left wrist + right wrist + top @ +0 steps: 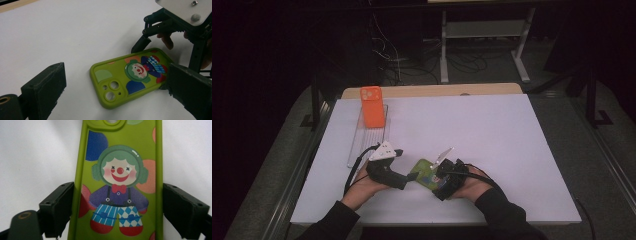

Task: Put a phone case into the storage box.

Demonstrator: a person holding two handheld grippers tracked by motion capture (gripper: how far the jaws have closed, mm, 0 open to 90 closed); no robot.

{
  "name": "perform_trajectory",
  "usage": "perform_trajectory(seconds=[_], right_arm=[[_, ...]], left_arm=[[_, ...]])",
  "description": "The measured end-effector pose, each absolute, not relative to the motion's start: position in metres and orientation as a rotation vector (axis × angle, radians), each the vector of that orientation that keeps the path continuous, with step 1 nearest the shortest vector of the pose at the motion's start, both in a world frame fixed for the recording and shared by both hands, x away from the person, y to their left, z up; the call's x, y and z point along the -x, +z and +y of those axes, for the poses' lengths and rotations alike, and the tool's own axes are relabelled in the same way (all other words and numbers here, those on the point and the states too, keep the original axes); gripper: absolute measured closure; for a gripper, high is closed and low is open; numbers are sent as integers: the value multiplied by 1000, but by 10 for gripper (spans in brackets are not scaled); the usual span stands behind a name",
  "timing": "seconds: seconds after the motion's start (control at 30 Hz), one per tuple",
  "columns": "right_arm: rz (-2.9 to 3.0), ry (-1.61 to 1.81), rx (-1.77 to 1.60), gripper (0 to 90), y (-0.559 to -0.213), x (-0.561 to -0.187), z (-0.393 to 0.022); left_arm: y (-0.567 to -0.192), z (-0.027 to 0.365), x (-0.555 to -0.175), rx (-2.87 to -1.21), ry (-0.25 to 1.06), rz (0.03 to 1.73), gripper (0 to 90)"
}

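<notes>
The right gripper (443,176) has its two black jaws standing on either long side of the green phone case (120,182). In the right gripper view the left jaw sits against the case's left edge, while the right jaw stands just beside the right edge, and whether it presses there I cannot tell. The jaws are spread about as wide as the case itself.

The left gripper (411,177) has its jaws wide apart and grips nothing. In the left gripper view its right-hand jaw lies close against the lower long edge of the case near the clown's feet, and its other jaw stands well clear over bare surface.

The case lies flat with its printed back up, showing a clown with green hair, a red nose and checked trousers, plus the raised camera cutout at one end. It rests on the white worktop (492,130) near the front edge, roughly midway along it, between the two hands.

Farther off, toward the back left corner, an orange phone case (372,106) stands upright in a clear rack (368,141). The rack runs along the left edge of the worktop
</notes>
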State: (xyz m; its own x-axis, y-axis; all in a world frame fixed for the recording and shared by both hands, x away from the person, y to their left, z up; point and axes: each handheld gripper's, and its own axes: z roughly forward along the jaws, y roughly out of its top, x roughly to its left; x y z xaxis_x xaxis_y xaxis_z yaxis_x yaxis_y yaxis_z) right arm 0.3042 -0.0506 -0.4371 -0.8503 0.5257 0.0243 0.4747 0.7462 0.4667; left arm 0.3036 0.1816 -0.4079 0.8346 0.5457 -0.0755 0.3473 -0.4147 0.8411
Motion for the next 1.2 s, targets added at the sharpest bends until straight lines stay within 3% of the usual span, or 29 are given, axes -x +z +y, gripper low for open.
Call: perform_trajectory(seconds=[0.4,0.9,1.2], right_arm=[[2839,746,-787,150,-426,-315,-63],[2868,819,-643,151,-399,-355,-103],[2904,853,-509,151,-393,-362,-119]], left_arm=[[-408,181,-304,-2059,257,651,30],[-403,177,-308,-2135,223,652,30],[-375,158,-328,-2201,159,503,29]])
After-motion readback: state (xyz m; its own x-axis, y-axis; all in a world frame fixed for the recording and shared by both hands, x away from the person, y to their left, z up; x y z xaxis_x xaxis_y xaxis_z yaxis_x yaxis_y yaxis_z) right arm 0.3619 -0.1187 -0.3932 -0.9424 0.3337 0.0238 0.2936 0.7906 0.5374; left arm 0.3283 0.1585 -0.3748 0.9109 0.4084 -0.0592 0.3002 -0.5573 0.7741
